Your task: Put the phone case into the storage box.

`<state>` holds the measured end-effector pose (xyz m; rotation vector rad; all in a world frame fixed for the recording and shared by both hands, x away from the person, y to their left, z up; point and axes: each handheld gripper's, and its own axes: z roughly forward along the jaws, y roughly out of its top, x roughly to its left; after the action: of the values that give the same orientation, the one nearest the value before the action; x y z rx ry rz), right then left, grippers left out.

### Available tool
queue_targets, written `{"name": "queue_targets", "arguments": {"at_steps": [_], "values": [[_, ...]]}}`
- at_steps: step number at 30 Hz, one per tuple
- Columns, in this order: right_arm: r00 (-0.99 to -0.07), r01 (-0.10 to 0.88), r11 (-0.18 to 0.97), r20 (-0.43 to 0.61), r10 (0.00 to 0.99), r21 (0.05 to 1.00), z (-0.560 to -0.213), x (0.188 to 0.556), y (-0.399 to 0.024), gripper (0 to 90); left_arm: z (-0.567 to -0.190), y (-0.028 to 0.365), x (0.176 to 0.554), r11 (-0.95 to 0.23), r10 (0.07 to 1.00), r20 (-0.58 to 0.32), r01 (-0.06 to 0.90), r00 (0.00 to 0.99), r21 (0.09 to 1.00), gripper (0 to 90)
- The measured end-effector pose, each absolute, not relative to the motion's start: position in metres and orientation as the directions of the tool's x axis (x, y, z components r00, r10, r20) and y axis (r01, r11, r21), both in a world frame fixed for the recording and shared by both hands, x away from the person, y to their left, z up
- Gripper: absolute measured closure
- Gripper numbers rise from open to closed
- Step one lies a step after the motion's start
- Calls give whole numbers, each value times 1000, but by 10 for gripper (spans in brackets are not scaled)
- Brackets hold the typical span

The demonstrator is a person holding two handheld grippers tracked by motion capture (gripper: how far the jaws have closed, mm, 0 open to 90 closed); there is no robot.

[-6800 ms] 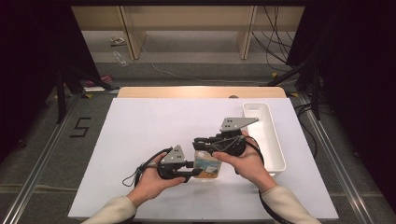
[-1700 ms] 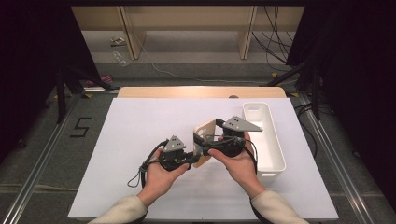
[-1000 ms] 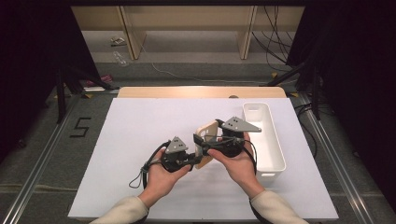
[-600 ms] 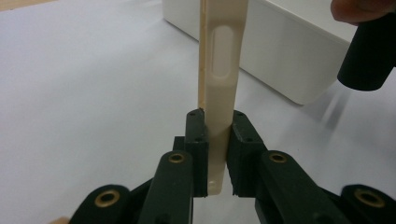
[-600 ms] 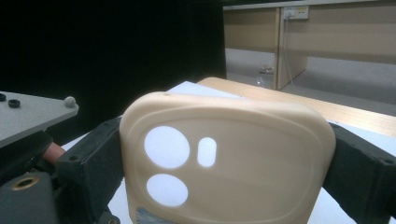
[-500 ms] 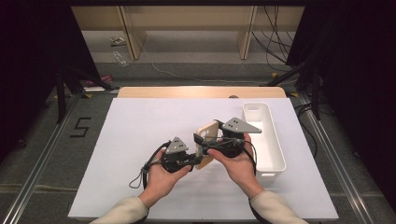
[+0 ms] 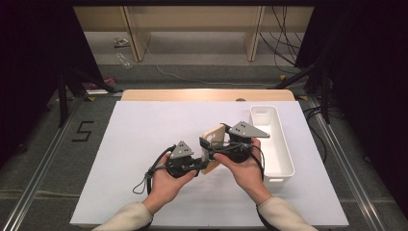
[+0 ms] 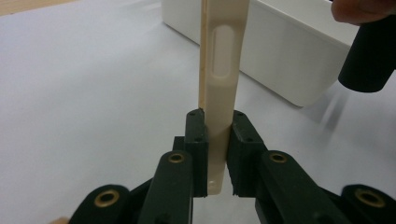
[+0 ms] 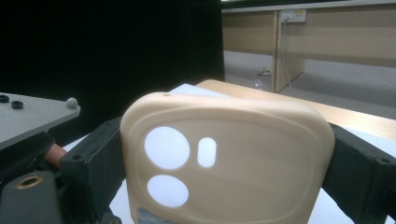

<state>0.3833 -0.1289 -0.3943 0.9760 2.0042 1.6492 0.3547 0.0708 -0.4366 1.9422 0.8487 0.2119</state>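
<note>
white tray [image 7: 284, 163], white table [image 7: 144, 130], wooden shelving [image 7: 192, 19]

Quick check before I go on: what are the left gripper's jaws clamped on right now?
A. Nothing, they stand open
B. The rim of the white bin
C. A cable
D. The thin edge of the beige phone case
D: in the left gripper view the left gripper has both jaws pressed against the thin edge of the beige phone case, which stands upright between them, while the white bin sits apart behind it.
</note>
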Motion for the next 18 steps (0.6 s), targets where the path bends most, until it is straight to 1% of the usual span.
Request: {"name": "queue_targets", "arguments": {"at_steps": [18], "values": [[-693,269,75,139,707,960,-393,382,-129,116,-436,71,354,-283,635,-201,466,746,838,793]]}}
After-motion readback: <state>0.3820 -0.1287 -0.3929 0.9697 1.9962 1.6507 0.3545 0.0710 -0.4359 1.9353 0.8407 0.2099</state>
